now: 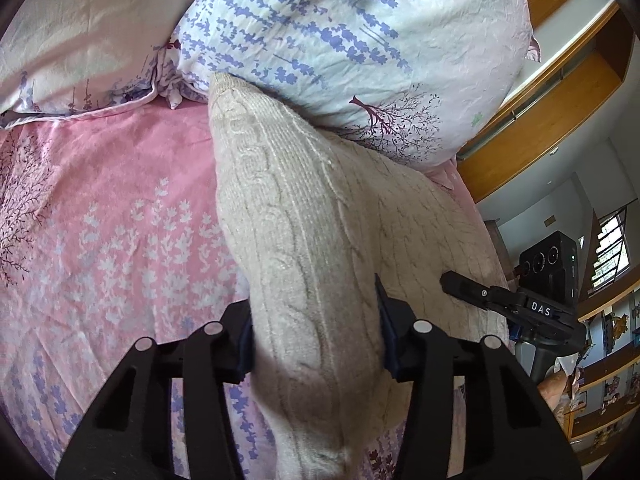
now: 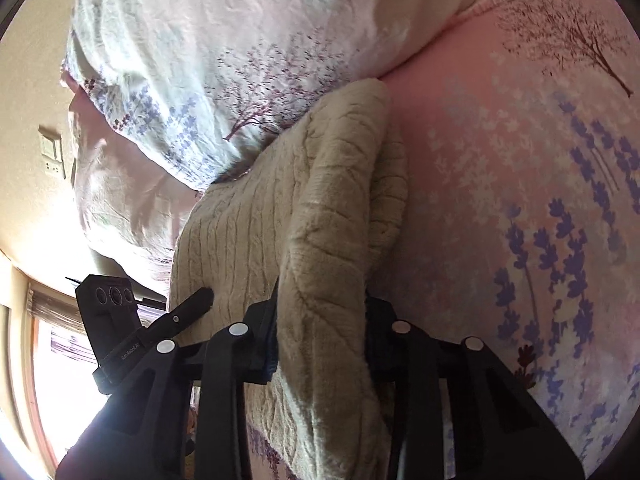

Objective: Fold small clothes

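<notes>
A cream cable-knit sweater [image 1: 304, 216] lies on the pink floral bedsheet [image 1: 104, 216], its far end against a pillow. My left gripper [image 1: 316, 332] is shut on a raised fold of it, knit bunched between the fingers. The sweater also shows in the right wrist view [image 2: 320, 216], partly folded over itself. My right gripper [image 2: 320, 332] is shut on another raised fold of the sweater. The right gripper also shows at the right edge of the left wrist view [image 1: 520, 304], and the left one at the left of the right wrist view [image 2: 132, 328].
A white floral pillow [image 1: 340, 40] sits beyond the sweater, a second pillow [image 1: 80, 48] to its left. A wooden headboard [image 1: 560, 92] and the bed edge lie to the right. The pink sheet [image 2: 520, 160] extends right of the sweater in the right wrist view.
</notes>
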`<action>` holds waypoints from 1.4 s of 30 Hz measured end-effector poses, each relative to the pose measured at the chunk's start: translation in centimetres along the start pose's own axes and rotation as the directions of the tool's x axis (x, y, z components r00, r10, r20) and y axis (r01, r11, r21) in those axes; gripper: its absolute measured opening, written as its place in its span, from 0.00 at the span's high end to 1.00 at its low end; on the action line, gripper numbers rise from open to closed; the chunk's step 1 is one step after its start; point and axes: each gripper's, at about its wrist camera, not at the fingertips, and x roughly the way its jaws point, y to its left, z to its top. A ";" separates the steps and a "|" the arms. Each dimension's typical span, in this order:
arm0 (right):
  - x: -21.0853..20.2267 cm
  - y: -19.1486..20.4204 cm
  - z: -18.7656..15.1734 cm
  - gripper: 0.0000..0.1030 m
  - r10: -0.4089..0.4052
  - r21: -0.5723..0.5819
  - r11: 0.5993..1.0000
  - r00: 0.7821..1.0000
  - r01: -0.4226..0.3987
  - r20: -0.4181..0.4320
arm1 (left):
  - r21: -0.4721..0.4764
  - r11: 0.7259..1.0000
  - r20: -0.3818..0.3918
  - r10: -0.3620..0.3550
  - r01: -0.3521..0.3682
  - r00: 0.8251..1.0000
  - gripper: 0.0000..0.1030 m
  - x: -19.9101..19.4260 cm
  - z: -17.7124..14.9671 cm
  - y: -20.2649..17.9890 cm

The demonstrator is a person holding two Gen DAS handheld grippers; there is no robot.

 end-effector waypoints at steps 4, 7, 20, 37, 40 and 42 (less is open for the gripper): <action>-0.8 2.8 -0.6 0.71 -0.008 -0.081 0.997 0.999 0.012 0.050 | -0.006 1.000 0.017 -0.021 0.021 1.000 0.59 -1.0 -0.2 0.5; -0.5 5.6 -1.2 0.72 -0.016 -0.156 0.987 0.998 0.026 0.062 | 0.002 1.000 0.046 -0.013 0.013 0.999 0.60 -2.9 -0.5 1.2; 9.0 13.1 -6.0 0.71 -0.039 -0.349 0.937 0.998 0.018 -0.054 | -0.057 0.995 0.139 0.091 -0.084 0.986 0.59 -11.4 -3.5 10.7; 6.7 11.5 -2.9 0.88 -0.065 -0.200 0.977 0.997 0.074 0.052 | 0.087 0.976 0.289 0.165 -0.198 0.943 0.45 -14.4 -4.3 6.0; 7.3 9.7 -3.1 0.89 -0.123 -0.130 0.983 0.991 0.128 0.047 | 0.068 0.976 0.217 0.190 -0.209 0.957 0.53 -12.1 -4.6 7.0; 7.8 8.6 -3.1 0.88 -0.107 -0.091 0.990 0.994 0.109 0.030 | 0.051 0.974 0.213 0.205 -0.220 0.955 0.62 -11.4 -4.8 7.8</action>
